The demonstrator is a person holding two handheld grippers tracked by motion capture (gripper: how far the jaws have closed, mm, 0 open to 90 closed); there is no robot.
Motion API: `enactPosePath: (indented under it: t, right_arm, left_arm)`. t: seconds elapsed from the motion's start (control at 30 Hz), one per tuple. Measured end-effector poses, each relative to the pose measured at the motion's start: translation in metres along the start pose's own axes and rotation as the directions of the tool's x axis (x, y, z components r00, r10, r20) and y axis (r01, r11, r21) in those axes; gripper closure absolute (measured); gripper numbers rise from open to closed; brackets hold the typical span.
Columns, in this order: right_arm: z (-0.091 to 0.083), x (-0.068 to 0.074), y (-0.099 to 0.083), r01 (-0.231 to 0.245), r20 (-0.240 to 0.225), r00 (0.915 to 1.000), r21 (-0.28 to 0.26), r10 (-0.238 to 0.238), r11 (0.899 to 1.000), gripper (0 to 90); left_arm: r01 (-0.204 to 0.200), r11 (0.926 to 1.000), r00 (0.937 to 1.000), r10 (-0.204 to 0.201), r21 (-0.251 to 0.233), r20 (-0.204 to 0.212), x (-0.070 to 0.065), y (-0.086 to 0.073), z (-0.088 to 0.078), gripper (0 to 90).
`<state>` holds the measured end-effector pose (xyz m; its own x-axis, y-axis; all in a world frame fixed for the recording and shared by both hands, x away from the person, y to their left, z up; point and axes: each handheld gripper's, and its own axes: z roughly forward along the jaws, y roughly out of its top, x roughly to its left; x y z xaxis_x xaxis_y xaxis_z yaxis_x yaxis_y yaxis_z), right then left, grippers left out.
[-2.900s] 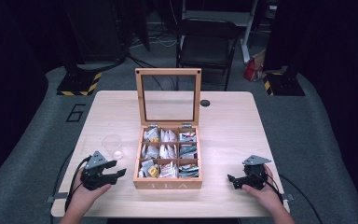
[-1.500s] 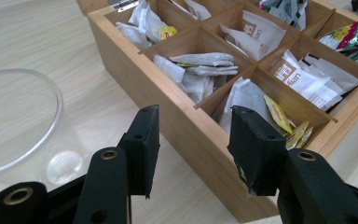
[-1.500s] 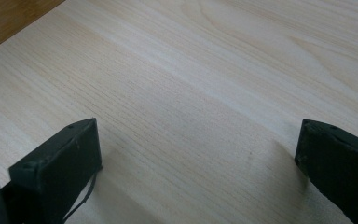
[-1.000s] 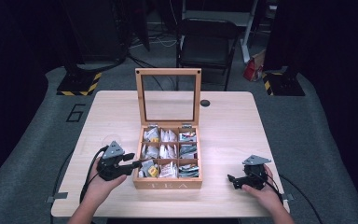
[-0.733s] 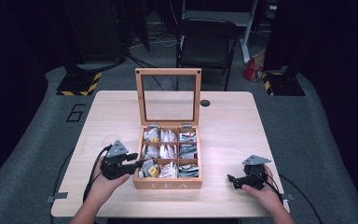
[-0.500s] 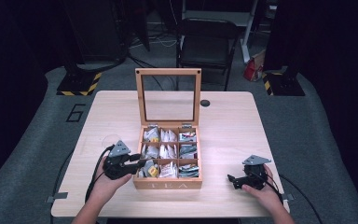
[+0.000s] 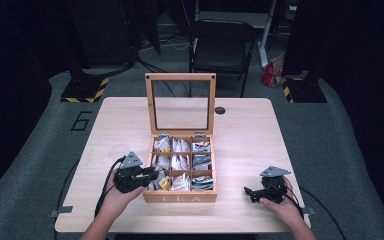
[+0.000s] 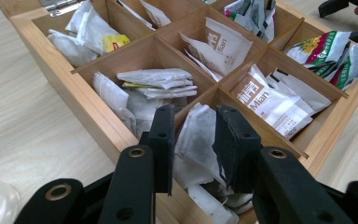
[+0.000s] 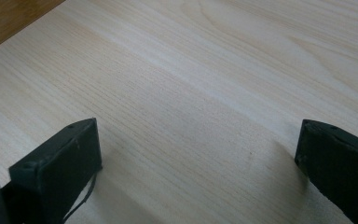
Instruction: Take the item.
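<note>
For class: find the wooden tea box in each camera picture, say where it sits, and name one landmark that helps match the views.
High view: the tea box stands at table centre, lid up.
Left gripper view: its compartments span the upper frame, above the left gripper, whose jaws flank a white tea bag.
Right gripper view: pale table alone.
Shared landmark: that tabletop.

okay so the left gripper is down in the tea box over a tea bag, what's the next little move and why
Probably finish closing, then lift straight up. The left gripper has its jaws on either side of a white tea bag in the front corner compartment of the tea box, and they have just been closing, but a gap shows beside each pad. The right gripper rests open on the table.
</note>
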<state>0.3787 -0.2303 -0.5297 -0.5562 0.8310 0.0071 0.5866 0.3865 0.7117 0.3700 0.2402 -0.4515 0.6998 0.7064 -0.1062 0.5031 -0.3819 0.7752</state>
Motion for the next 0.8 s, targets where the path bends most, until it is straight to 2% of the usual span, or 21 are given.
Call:
enactPosePath:
  t: [0.23, 0.33, 0.53, 0.8]
  right_arm:
    - [0.0, 0.0, 0.0, 0.0, 0.0, 1.0, 0.0, 0.0, 1.0, 0.0]
    - [-0.0001, 0.0, 0.0, 0.0, -0.004, 1.0, 0.0, 0.0, 1.0, 0.0]
    - [0.0, -0.0001, 0.0, 0.001, 0.0, 1.0, 0.0, -0.001, 1.0, 0.0]
    - [-0.0002, 0.0, 0.0, 0.001, -0.005, 1.0, 0.001, -0.001, 1.0, 0.0]
  left_arm:
    - [0.002, 1.0, 0.9999, -0.002, 0.001, 0.011, -0.0019, -0.0012, 0.0032, 74.2]
    - [0.017, 0.9998, 0.9992, -0.017, 0.009, 0.037, -0.0028, -0.0015, 0.0043, 77.1]
    - [0.007, 1.0, 0.9995, -0.007, -0.005, 0.029, -0.003, -0.0014, 0.0032, 82.9]
    - [0.006, 0.9999, 0.9981, -0.005, -0.012, 0.061, -0.0055, -0.0012, 0.0002, 88.9]
